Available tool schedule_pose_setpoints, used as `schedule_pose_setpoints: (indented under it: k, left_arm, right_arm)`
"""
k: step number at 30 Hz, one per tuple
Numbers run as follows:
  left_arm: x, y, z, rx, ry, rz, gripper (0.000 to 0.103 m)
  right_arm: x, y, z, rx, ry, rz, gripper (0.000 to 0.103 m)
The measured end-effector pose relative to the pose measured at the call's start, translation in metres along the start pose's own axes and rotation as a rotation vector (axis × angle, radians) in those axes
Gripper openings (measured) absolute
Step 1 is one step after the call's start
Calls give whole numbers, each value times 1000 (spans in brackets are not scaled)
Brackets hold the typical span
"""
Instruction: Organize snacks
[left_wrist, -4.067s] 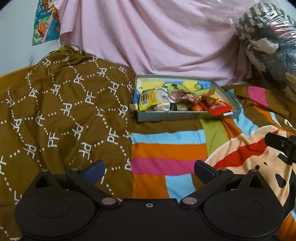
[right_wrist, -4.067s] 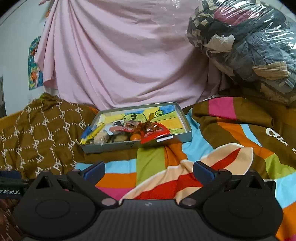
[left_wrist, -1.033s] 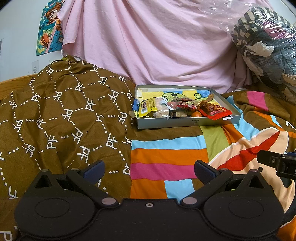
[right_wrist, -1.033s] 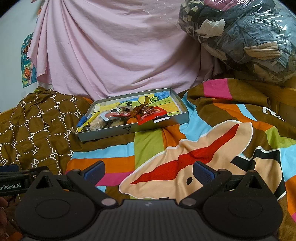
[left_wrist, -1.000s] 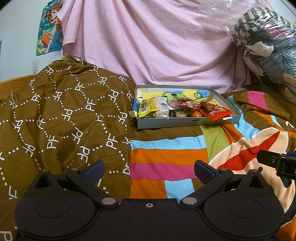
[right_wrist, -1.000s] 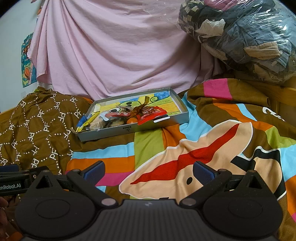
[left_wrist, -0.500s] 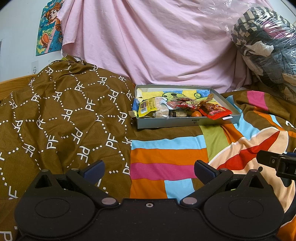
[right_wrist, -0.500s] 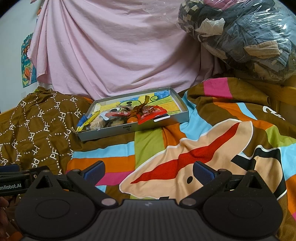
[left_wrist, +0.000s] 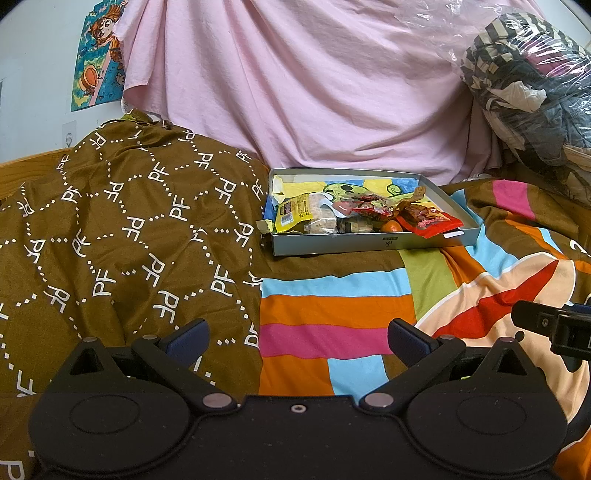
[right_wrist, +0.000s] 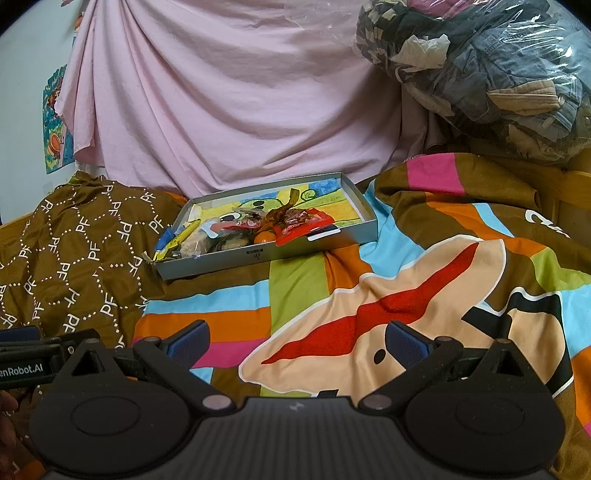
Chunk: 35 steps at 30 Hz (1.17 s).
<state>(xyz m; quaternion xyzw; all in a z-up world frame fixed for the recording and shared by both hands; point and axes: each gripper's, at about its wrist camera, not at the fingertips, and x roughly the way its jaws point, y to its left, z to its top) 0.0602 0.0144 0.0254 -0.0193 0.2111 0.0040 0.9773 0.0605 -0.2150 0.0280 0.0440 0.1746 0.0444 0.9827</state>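
A shallow grey box with a cartoon lining sits on the bed and holds several snacks: a yellow packet, a red packet, a small orange fruit and clear-wrapped cakes. The box also shows in the right wrist view. My left gripper is open and empty, well short of the box. My right gripper is open and empty, also well back from it.
A brown patterned blanket lies left, a striped colourful blanket right. A pink sheet hangs behind the box. A plastic-wrapped bundle of clothes sits at the back right. The other gripper shows at each view's edge.
Over four seconds both grippers have drawn back slightly from the box. In the last second almost nothing has moved. Both stay open.
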Motion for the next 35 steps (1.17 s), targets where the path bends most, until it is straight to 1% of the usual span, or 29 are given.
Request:
schedule_pose_setpoints:
  k: [18,24,29,35]
  left_arm:
    - [0,0,1,-1,6,1,102]
    - [0,-8,1,26,23,30,102]
    - [-1,-7,1,26,18,24,102]
    - [-1,-6,1,27,29,25,102]
  right_arm:
    - [0,0,0,1,2,0,103]
    - [-1,1,-3,2,3,0,103]
    - [0,0,-1,2,3,0,103]
    - [0,0,-1,2,4,0,103]
